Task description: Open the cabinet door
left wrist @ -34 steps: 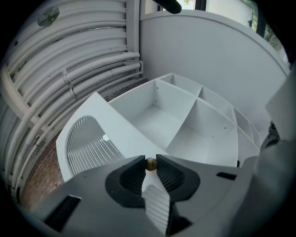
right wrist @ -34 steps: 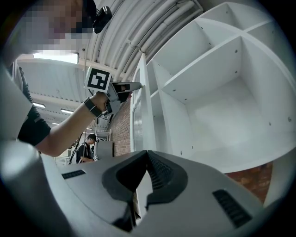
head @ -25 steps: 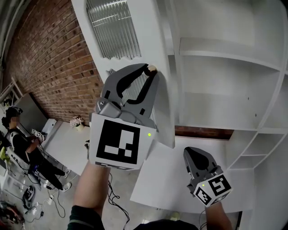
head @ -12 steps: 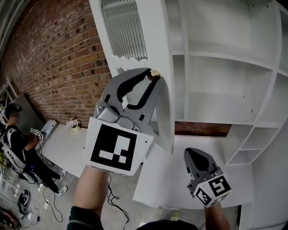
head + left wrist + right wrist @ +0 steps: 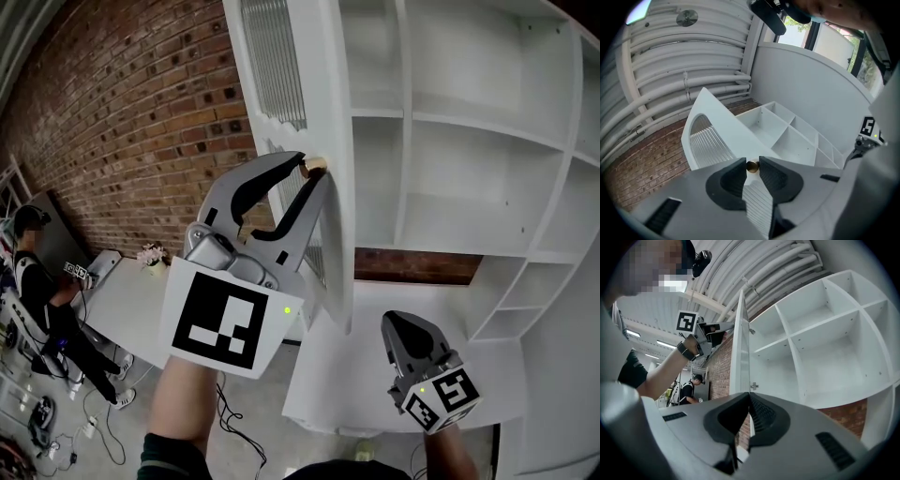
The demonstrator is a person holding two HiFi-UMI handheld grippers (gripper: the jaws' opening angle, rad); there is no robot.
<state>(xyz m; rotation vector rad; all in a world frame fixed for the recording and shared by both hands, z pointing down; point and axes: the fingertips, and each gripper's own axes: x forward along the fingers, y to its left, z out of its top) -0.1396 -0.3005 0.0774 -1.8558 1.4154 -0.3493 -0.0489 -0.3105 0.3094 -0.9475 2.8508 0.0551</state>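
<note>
Far left, a person (image 5: 33, 277) by the brick wall (image 5: 122, 131), well apart from the action. Centre: the left gripper (image 5: 312, 169) is clamped on the small brass knob (image 5: 752, 166), and the cabinet door (image 5: 321, 89) stands swung well out from the open shelves (image 5: 469, 127). The danger, I'd say: that tiny round knob slips from the jaws if the pull strays off the door's arc. Low right, the right gripper (image 5: 398, 321) hangs with jaws together, holding nothing.
</note>
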